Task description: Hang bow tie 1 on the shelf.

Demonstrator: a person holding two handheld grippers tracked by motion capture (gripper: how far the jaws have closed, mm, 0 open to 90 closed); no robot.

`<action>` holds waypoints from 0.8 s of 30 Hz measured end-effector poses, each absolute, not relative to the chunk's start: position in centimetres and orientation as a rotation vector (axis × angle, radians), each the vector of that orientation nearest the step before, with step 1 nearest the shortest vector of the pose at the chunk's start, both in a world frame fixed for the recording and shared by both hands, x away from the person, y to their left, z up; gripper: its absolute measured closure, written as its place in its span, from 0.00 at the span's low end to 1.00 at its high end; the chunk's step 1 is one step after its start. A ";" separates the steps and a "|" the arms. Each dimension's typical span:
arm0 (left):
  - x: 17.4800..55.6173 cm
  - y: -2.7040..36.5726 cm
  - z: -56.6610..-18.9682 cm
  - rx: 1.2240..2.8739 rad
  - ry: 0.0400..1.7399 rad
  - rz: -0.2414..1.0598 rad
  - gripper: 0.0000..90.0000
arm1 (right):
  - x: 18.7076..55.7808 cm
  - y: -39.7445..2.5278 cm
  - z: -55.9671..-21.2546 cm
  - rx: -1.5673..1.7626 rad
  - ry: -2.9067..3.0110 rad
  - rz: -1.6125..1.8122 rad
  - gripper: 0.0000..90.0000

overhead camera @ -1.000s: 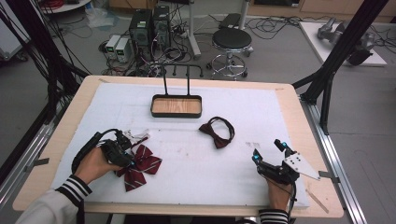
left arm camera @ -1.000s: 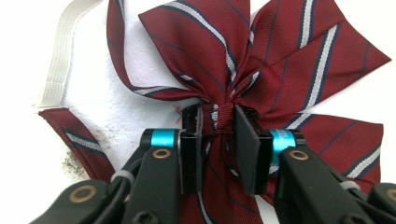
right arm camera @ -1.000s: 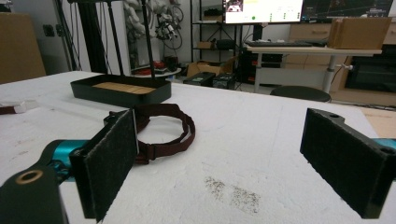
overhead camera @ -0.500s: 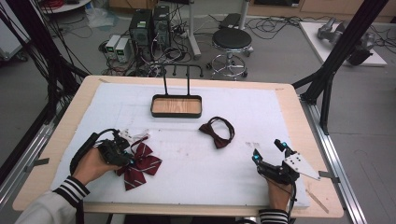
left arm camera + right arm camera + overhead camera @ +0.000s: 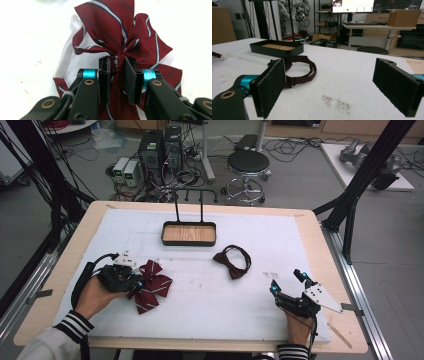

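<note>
A dark red bow tie with white stripes (image 5: 152, 287) lies at the front left of the white table cover (image 5: 200, 290). My left gripper (image 5: 136, 284) is shut on its middle knot. In the left gripper view the two jaws pinch the knot, my left gripper (image 5: 117, 72) sitting below the bow tie's loops (image 5: 117, 30), and a white strap (image 5: 67, 62) trails off to the left. My right gripper (image 5: 286, 281) rests at the front right, open, with nothing between its jaws. A dark brown bow tie (image 5: 232, 262) with a looped strap lies in the middle, ahead of the right gripper (image 5: 334, 85), and shows as the brown bow tie (image 5: 299, 70) there.
A black tray with a wooden floor (image 5: 189, 241) stands at the back middle, with two thin black posts rising behind it; in the right gripper view the tray (image 5: 274, 51) is beyond the brown tie. A stool (image 5: 248, 162) and computers stand on the floor past the table.
The striped bow tie sits slightly farther from the person than before, still in the left gripper. The right gripper has not moved.
</note>
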State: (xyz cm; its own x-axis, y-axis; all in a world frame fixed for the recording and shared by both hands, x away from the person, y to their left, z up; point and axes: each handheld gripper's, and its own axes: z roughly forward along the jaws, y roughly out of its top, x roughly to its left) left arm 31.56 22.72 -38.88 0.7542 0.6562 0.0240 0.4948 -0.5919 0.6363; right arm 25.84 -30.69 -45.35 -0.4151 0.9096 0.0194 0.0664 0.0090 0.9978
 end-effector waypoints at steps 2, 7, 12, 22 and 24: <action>31.5 22.8 -38.8 2.313 0.858 0.352 0.84 | 25.8 -30.7 -45.3 1.030 1.570 1.491 0.12; 31.5 23.1 -38.2 2.235 0.855 0.383 0.84 | 25.8 -30.7 -45.3 1.030 1.569 1.490 0.12; 31.5 23.6 -37.2 2.166 0.841 0.409 0.84 | 25.8 -30.7 -45.4 1.028 1.569 1.492 0.12; 31.1 24.4 -35.8 1.997 0.819 0.561 0.84 | 25.8 -30.7 -45.4 1.028 1.570 1.493 0.12; 31.2 24.3 -35.4 1.958 0.809 0.579 0.84 | 25.8 -30.7 -45.4 1.029 1.570 1.493 0.12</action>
